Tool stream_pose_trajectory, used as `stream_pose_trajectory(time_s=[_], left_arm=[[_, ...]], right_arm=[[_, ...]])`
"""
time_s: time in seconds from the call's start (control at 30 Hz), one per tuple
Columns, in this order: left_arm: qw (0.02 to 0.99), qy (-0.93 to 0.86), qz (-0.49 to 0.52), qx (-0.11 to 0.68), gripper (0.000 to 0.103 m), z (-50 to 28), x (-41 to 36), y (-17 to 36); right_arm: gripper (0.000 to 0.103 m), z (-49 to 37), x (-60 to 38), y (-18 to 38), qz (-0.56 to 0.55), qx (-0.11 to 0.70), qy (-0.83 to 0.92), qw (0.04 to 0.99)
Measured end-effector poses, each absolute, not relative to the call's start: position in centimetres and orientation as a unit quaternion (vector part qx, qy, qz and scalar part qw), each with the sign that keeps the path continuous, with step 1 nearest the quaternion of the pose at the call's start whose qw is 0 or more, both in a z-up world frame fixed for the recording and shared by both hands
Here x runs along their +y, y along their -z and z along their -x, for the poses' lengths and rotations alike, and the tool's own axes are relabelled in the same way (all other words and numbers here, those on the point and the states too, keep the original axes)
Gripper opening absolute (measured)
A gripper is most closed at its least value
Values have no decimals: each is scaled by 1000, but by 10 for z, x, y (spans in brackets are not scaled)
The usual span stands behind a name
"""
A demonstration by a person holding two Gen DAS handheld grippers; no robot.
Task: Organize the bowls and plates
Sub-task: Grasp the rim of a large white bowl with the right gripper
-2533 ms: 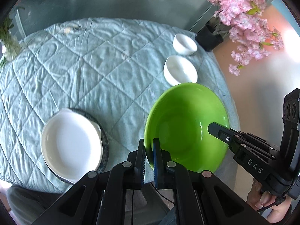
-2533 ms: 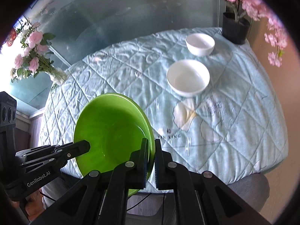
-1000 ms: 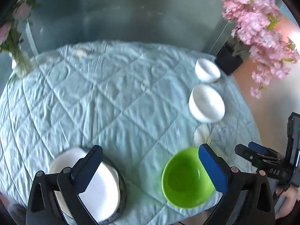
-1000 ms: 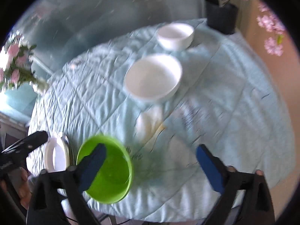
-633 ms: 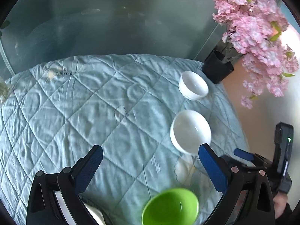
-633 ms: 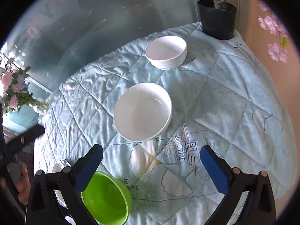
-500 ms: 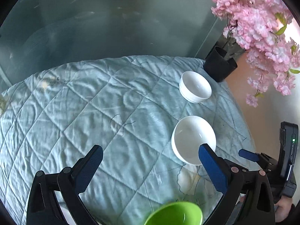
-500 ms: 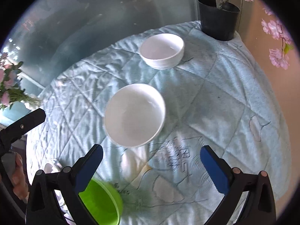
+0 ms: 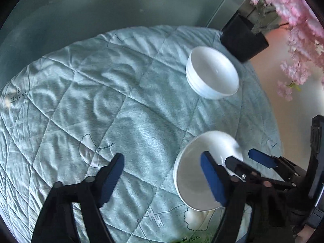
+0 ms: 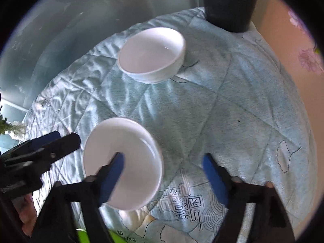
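Left view is showing the pale blue quilted tablecloth [image 9: 125,109] stretching leftward — right view alone is catching a lime-green bowl rim [image 10: 82,233]. Left gripper [image 9: 162,174] and right gripper [image 10: 163,172] are both pointing steeply down, jaws apart and just closing, each straddling the rim of the wide shallow white bowl [image 9: 199,168] — unpinched. Smaller deep white bowl [image 9: 212,75] is sitting beyond.

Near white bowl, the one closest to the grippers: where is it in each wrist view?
Left wrist view: the near white bowl sits lower right, partly behind the right-hand finger of the left gripper.
Right wrist view: the same bowl sits lower left, partly behind the left-hand finger of the right gripper.
Shared landmark: the black flower pot at the table's far edge, just beyond the far white bowl.
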State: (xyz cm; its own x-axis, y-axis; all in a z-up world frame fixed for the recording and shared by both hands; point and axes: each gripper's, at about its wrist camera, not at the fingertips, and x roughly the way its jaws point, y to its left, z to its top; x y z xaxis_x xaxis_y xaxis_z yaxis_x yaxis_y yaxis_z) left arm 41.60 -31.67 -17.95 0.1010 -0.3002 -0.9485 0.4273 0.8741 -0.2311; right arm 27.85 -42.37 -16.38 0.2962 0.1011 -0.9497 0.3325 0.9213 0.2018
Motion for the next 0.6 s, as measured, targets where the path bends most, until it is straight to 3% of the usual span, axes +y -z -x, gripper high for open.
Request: stream_pose_trajectory(time_s=[0.07, 0.1, 0.13, 0.17, 0.27, 0.3, 0.6], left_arm=[[735, 252, -59, 627, 53, -417, -323, 186], [732, 254, -66, 629, 44, -417, -326, 190], [729, 254, -72, 631, 32, -416, -329, 192], [725, 258, -73, 635, 28, -416, -331, 195], [717, 273, -70, 638, 8, -415, -339, 201], [716, 272, -79, 638, 3, -414, -344, 203], [719, 274, -101, 630, 1, -401, -345, 190]], right_arm=[[47, -280, -425, 170, -192, 595, 83, 776], [43, -282, -425, 173, -192, 599, 85, 773], [32, -284, -425, 177, -194, 605, 85, 768], [20, -285, -425, 180, -197, 608, 84, 764], [7, -289, -422, 186, -199, 610, 89, 762], [6, -290, -420, 187, -197, 608, 87, 764], [6, -285, -410, 168, -169, 600, 100, 776]])
